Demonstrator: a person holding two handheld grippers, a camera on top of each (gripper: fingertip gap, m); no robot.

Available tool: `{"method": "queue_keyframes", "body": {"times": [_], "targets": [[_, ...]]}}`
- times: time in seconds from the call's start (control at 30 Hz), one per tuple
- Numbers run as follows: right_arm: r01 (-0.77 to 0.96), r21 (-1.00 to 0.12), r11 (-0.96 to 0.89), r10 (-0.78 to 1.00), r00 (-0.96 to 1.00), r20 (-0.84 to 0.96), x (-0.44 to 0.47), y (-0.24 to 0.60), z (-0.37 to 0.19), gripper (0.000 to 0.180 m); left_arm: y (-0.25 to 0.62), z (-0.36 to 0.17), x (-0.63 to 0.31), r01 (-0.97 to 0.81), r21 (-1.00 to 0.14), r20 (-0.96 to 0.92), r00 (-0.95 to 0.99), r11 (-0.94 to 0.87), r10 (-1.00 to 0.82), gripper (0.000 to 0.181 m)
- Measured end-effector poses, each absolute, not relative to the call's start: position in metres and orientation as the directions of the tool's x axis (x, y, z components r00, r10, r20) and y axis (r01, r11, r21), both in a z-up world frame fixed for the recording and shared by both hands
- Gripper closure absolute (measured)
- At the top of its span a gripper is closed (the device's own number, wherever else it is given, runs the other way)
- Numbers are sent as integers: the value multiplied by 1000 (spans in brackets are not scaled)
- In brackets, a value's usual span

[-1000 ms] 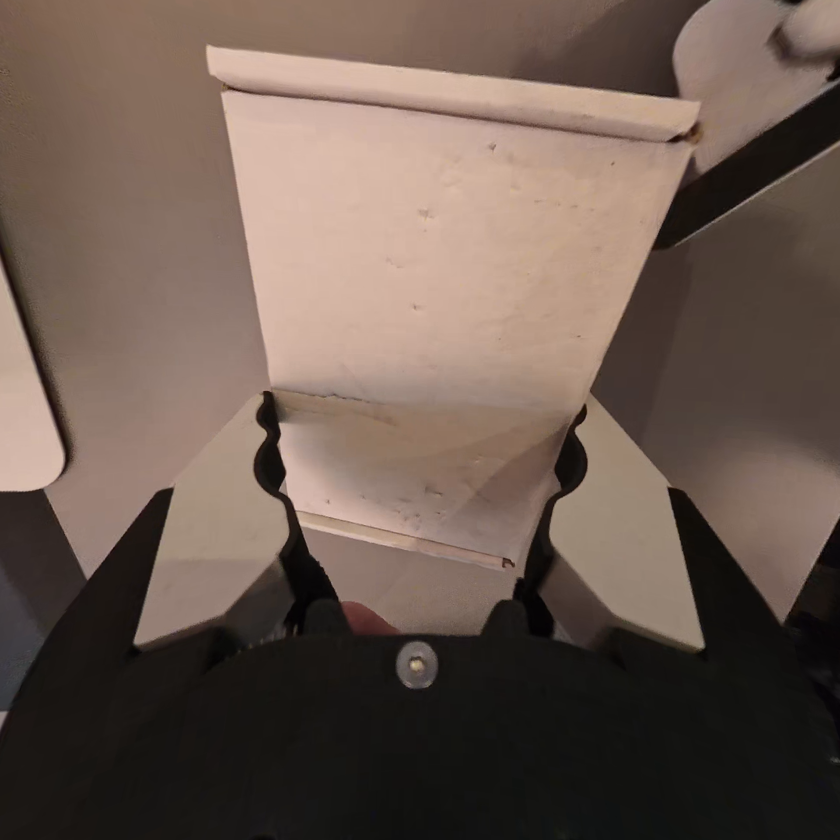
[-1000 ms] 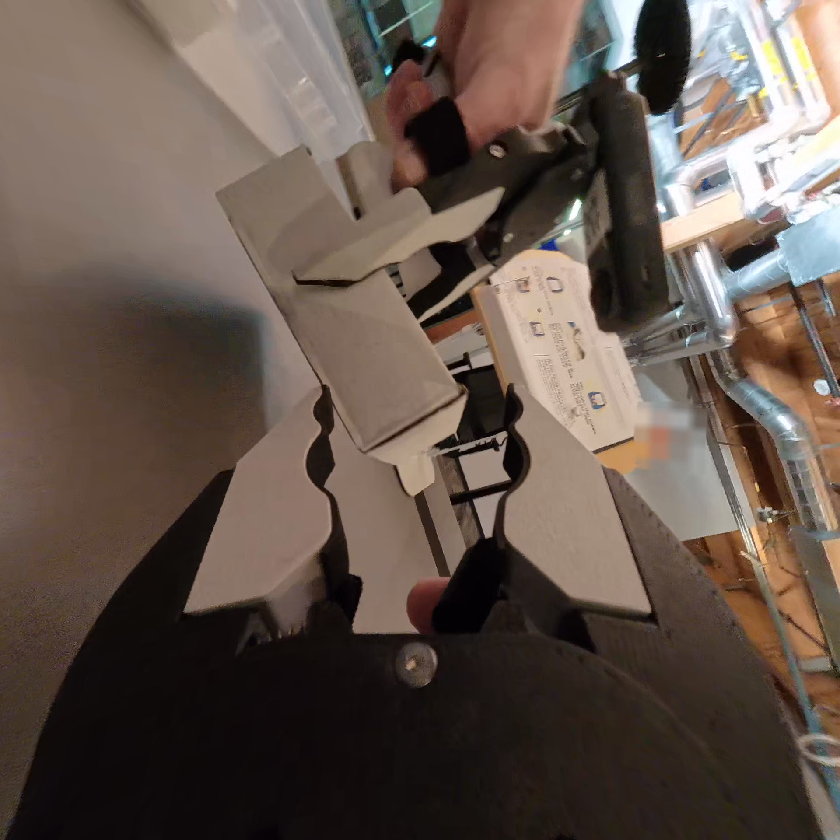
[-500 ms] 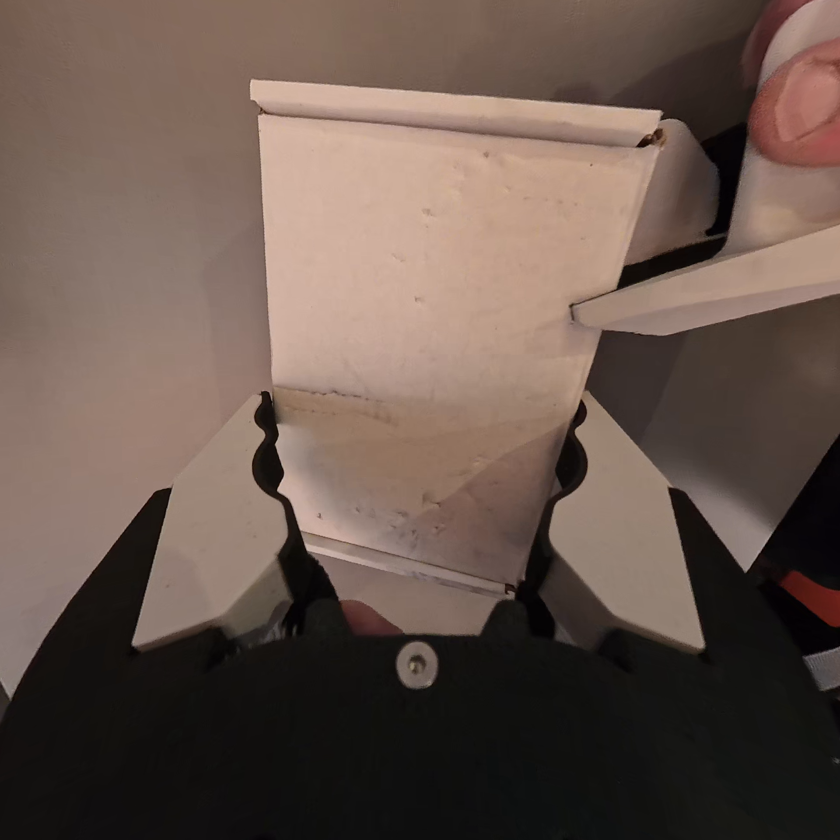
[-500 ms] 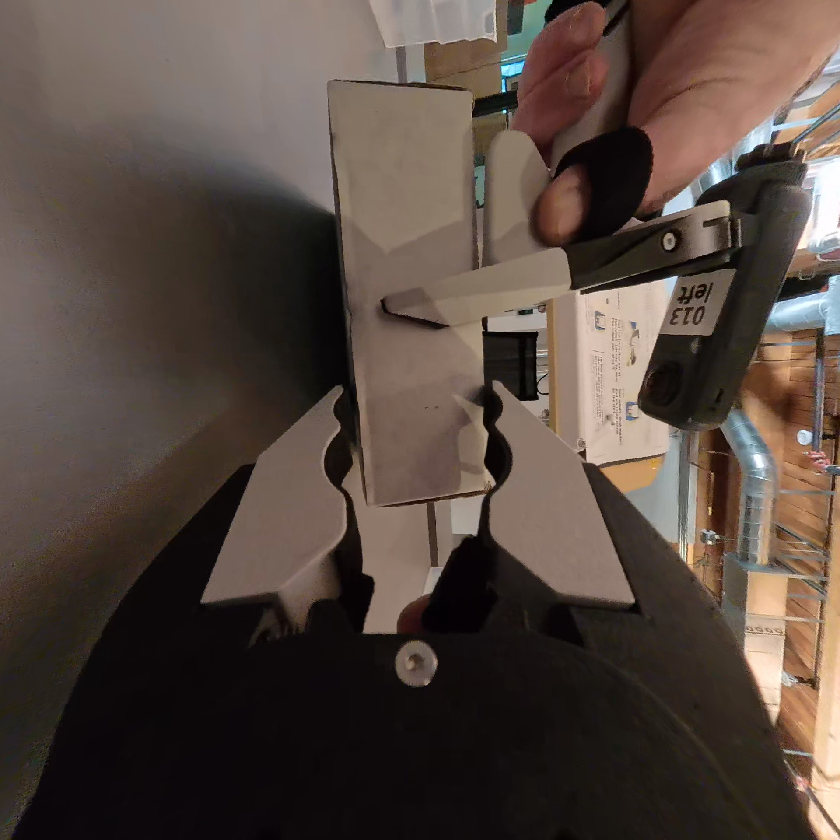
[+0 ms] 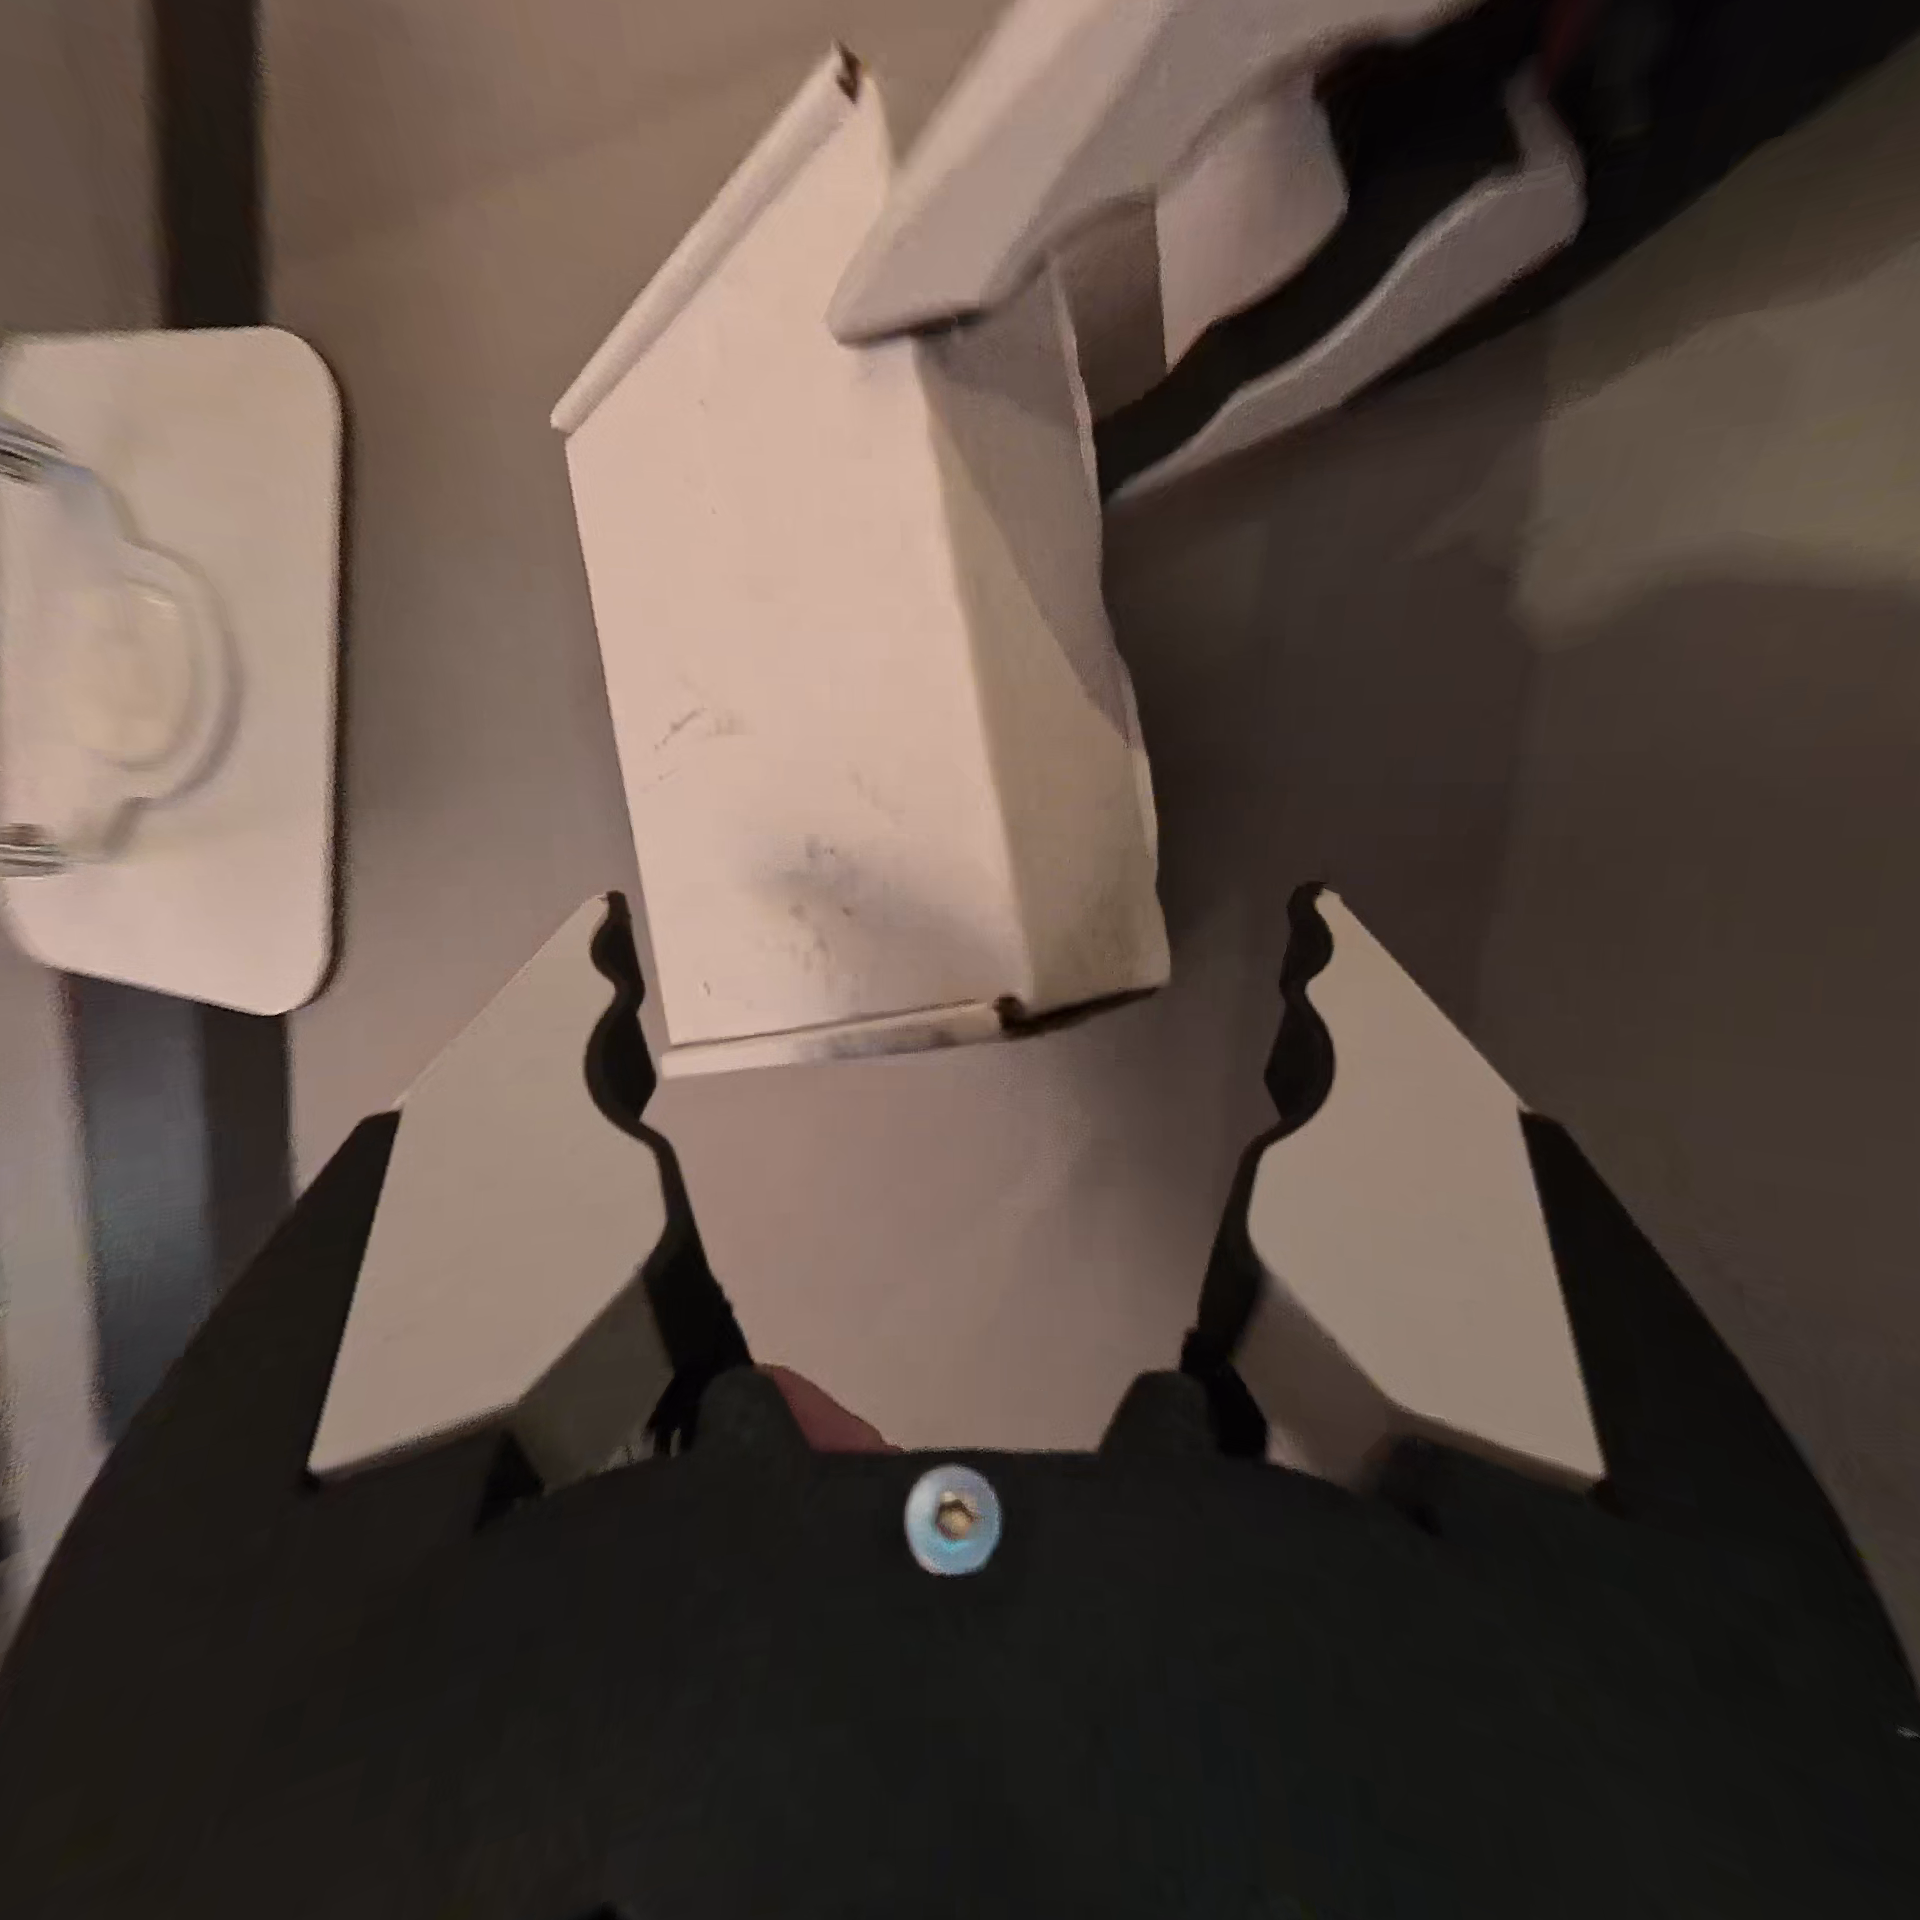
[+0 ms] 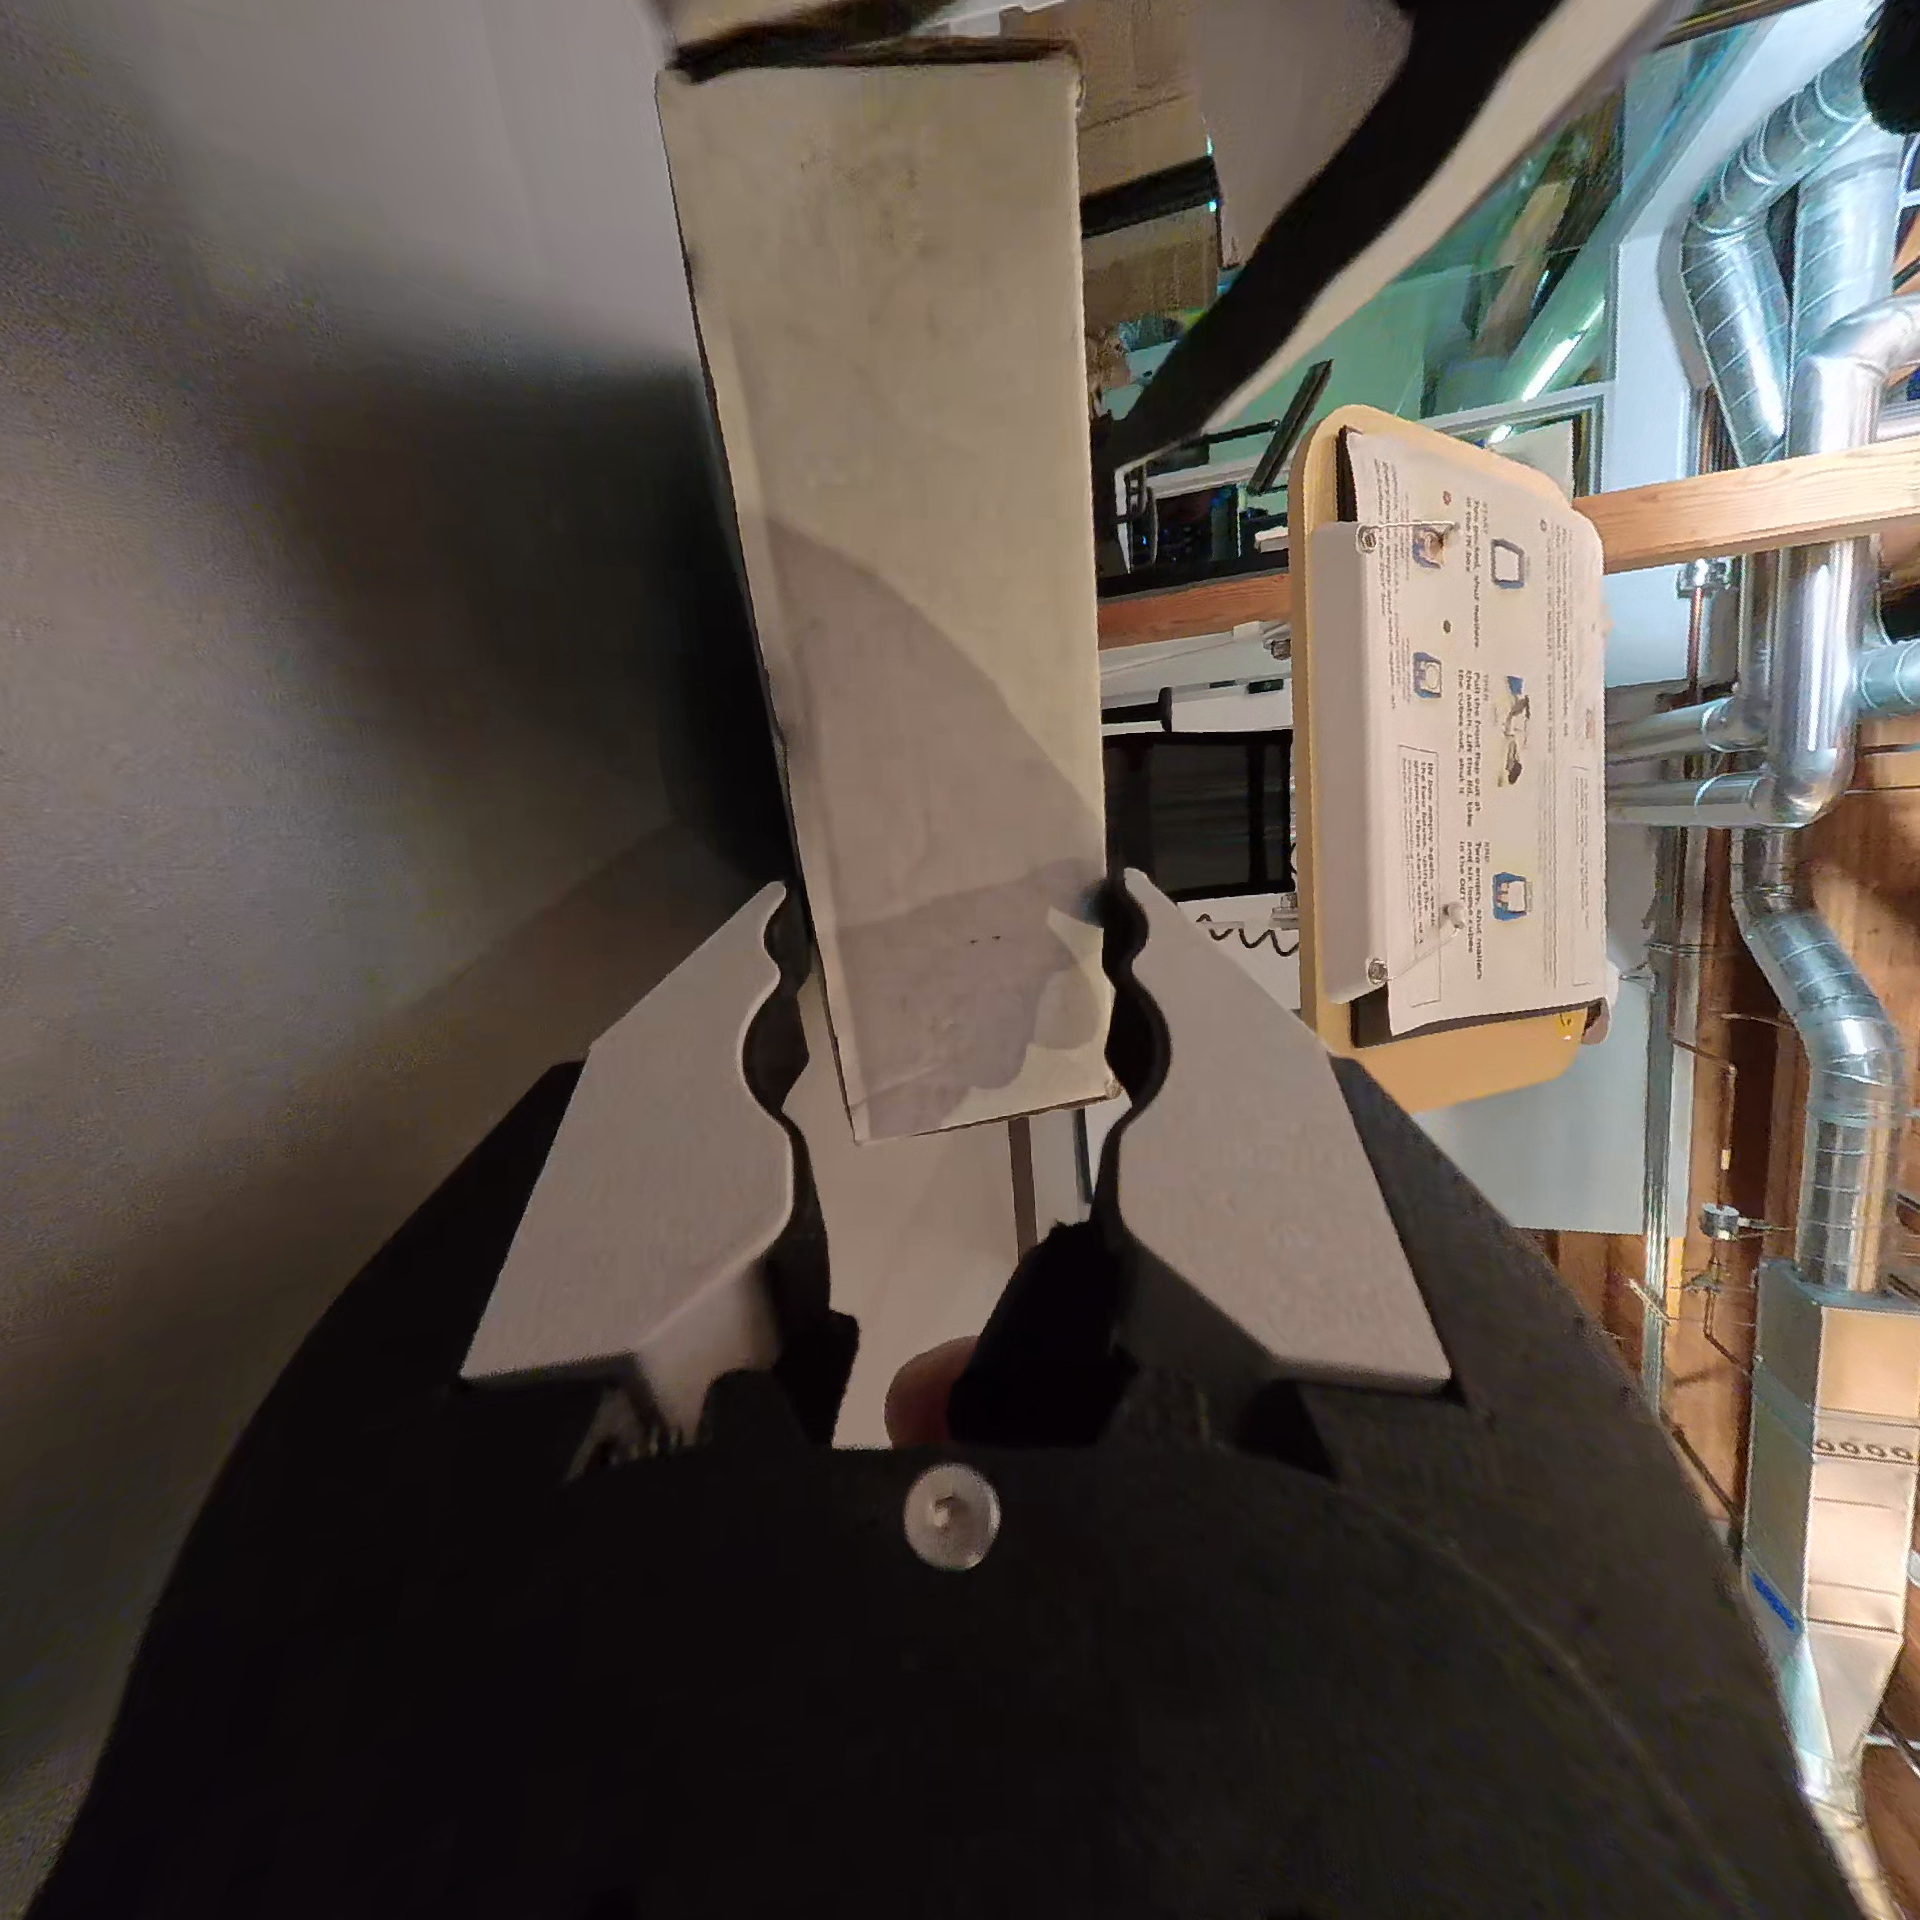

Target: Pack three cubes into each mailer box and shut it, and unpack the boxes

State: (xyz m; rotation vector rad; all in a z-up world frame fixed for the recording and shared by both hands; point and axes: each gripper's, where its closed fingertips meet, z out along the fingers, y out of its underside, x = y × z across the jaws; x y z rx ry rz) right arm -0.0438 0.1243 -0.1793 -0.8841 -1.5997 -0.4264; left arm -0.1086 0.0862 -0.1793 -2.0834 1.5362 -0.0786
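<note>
A closed white mailer box [image 5: 831, 675] is held tilted over the grey table. My left gripper [image 5: 961, 899] is open, its fingers standing apart from the box's near end and holding nothing. My right gripper [image 6: 956, 888] is shut on the box [image 6: 914, 520], pinching its narrow sides near one end. In the left wrist view the right gripper [image 5: 997, 405] comes in from the upper right and clamps the box's far right edge. No cubes are in view.
A white rounded plate [image 5: 177, 665] with a clear plastic piece on it lies at the left. A tan board carrying a printed sheet [image 6: 1455, 727] stands beyond the table, with metal ducts [image 6: 1818, 727] behind it. Part of the left gripper's body [image 6: 1351, 156] crosses the top.
My left gripper has opened, let go of the box and drawn back. My right gripper has closed on the box, which now hangs tilted in it.
</note>
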Motion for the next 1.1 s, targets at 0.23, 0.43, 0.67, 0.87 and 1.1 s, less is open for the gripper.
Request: {"method": "queue_keyframes", "body": {"times": [0.23,0.43,0.67,0.87,1.1], "targets": [[731,-229,643,341,-4,940,-42,122,-177,124,109,-196,-115,-921,-386,-746,275,57,-606,85],[744,-174,645,313,-50,948,-39,122,-178,124,118,-205,-111,-932,-337,-823,223,132,-523,107],[720,-260,643,434,-64,899,-38,119,-178,126,119,-205,-108,-928,-340,-822,213,154,-528,108],[665,-425,614,627,-85,774,-34,110,-179,131,120,-206,-106,-927,-330,-841,201,180,-503,108],[637,-495,591,706,-111,700,-32,112,-175,132,121,-205,-103,-922,-341,-826,200,185,-526,108]]}}
